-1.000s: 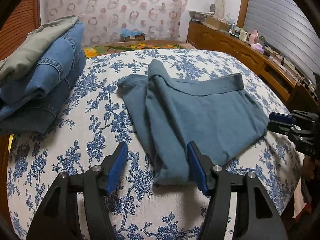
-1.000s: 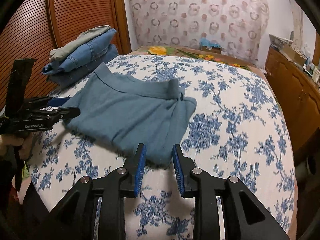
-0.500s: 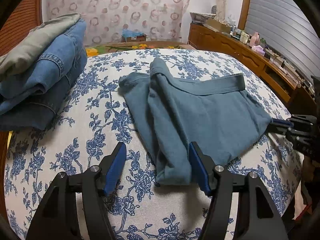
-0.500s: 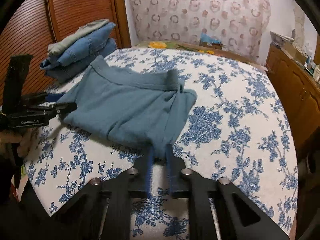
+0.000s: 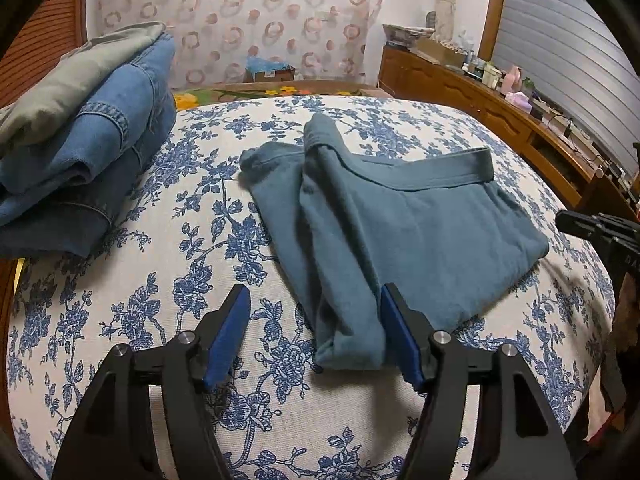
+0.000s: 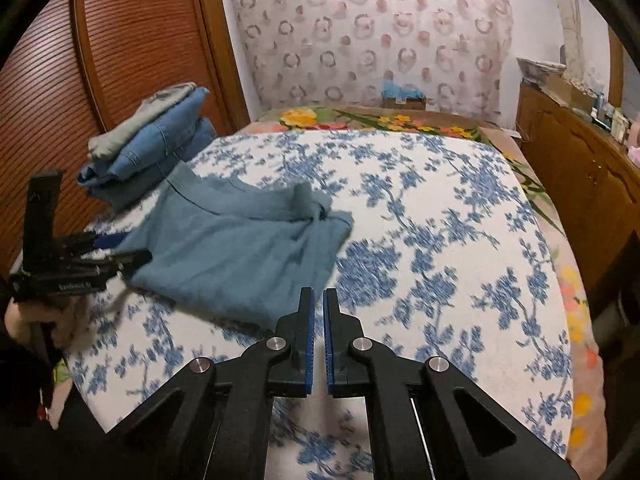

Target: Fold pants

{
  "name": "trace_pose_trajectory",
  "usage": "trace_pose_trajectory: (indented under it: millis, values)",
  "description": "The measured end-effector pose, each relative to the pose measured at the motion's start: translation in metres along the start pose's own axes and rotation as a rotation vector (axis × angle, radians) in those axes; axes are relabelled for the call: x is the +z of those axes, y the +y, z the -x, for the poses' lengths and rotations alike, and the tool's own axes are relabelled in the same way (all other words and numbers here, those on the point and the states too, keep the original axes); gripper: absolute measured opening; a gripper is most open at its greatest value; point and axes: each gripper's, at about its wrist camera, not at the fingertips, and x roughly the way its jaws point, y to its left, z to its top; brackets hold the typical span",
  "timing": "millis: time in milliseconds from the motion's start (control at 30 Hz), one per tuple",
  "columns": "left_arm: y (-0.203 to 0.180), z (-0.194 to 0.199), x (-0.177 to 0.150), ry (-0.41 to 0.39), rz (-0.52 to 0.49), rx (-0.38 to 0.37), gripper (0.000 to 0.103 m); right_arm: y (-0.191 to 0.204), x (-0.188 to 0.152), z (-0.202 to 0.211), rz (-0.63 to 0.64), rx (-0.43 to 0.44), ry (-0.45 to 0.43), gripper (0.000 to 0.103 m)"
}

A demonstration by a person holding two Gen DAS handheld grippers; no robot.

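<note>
The teal pants [image 5: 400, 232] lie folded into a rough square on the blue-flowered bed cover [image 5: 160, 264]; they also show in the right wrist view [image 6: 240, 256]. My left gripper [image 5: 316, 336] is open, low over the cover, its jaws either side of the pants' near folded end without gripping it. My right gripper [image 6: 316, 320] is shut and empty, pulled back just off the pants' near edge. Each gripper shows at the other view's edge: the right one [image 5: 600, 232], the left one [image 6: 80, 264].
A stack of folded jeans and a grey-green garment [image 5: 80, 128] sits at the bed's left side by a slatted wooden wardrobe [image 6: 80, 80]. A wooden dresser [image 5: 500, 120] with small items runs along the right. A patterned curtain [image 6: 372, 32] hangs behind the bed.
My right gripper has closed and drawn back from the pants' edge. My left gripper stays open and has edged slightly closer to the folded end.
</note>
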Motion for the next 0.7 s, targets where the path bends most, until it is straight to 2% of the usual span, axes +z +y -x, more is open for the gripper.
trace_pose_trajectory:
  millis: [100,167,333,433,533,700]
  values:
    - [0.000,0.000,0.000,0.000,0.000,0.000,0.068,0.003,0.006,-0.013,0.000,-0.006,0.008,0.028]
    - [0.000,0.000,0.000,0.000,0.000,0.000,0.068,0.003,0.010,-0.025,-0.006,-0.008,0.020,0.029]
    - [0.000,0.000,0.000,0.000,0.000,0.000,0.068,0.007,0.022,-0.049,0.014,-0.027,0.062,0.042]
    - [0.000,0.000,0.000,0.001,-0.001,0.001,0.068,0.008,0.027,-0.059,0.014,-0.027,0.084,0.046]
    - [0.000,0.000,0.000,0.000,-0.001,0.001,0.069,0.007,0.033,-0.068,0.015,-0.060,0.110,0.048]
    - [0.000,0.000,0.000,0.000,0.000,0.001,0.069,0.009,0.041,-0.083,0.024,-0.059,0.146,0.049]
